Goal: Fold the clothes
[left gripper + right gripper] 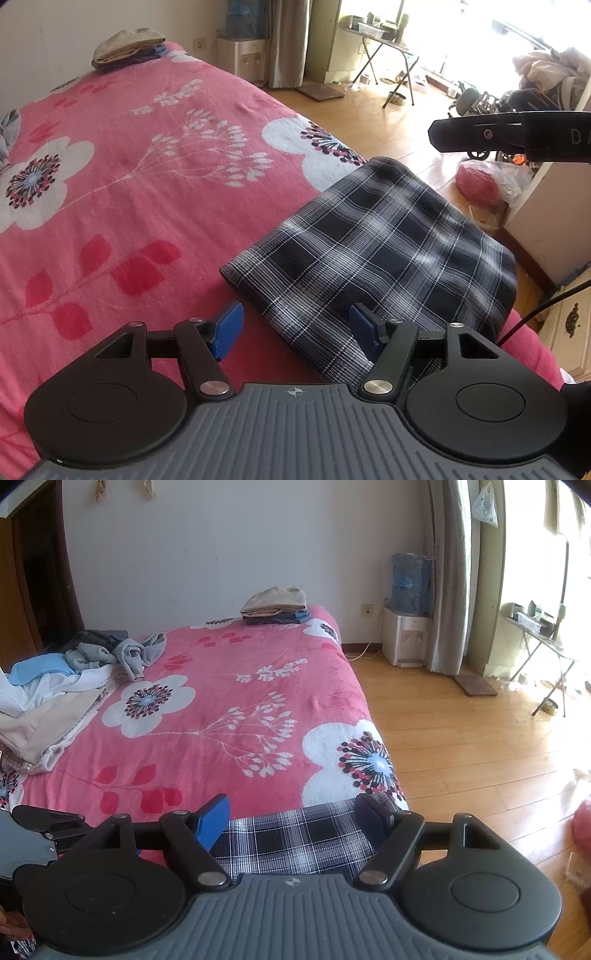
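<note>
Woven plaid cloth (384, 251) – fuzzy fleece blanket (147, 206), glossy wood floor (480, 746).

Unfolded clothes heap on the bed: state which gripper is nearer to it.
Left. The left gripper sits on the same side as the unfolded clothes heap; the right gripper hovers over the plaid garment, farther away.

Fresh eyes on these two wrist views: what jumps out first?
The pink floral blanket fills the bed in both views. At its near edge lies a folded dark plaid garment, with the left tongs and right tongs both open just above it. A heap of unfolded clothes sits on the bed's left side, and a small folded stack rests at the far end by the wall.
</note>
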A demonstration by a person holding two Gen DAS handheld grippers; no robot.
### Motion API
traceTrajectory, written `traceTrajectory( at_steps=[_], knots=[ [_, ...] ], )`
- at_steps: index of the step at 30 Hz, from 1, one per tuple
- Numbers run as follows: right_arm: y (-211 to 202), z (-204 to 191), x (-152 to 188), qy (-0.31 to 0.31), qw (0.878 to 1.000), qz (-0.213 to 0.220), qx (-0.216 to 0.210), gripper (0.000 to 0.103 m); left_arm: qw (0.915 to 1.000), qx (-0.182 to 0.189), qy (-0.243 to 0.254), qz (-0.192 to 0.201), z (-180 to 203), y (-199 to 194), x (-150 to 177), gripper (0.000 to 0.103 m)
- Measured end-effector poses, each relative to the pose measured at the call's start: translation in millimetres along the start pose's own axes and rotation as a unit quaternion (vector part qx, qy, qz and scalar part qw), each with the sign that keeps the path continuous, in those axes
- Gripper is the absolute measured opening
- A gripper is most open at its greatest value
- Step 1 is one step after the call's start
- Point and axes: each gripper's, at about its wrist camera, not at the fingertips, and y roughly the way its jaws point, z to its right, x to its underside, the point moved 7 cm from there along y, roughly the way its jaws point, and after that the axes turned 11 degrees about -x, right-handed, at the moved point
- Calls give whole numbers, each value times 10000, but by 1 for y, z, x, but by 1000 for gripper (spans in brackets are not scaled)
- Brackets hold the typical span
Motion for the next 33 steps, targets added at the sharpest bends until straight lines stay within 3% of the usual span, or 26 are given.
traceTrajectory(
  at_steps=[33],
  knots=[
    [2,-5,2,11,10000,-31,-46,77,10000,19,11,-43,4,0,3,64]
  ],
)
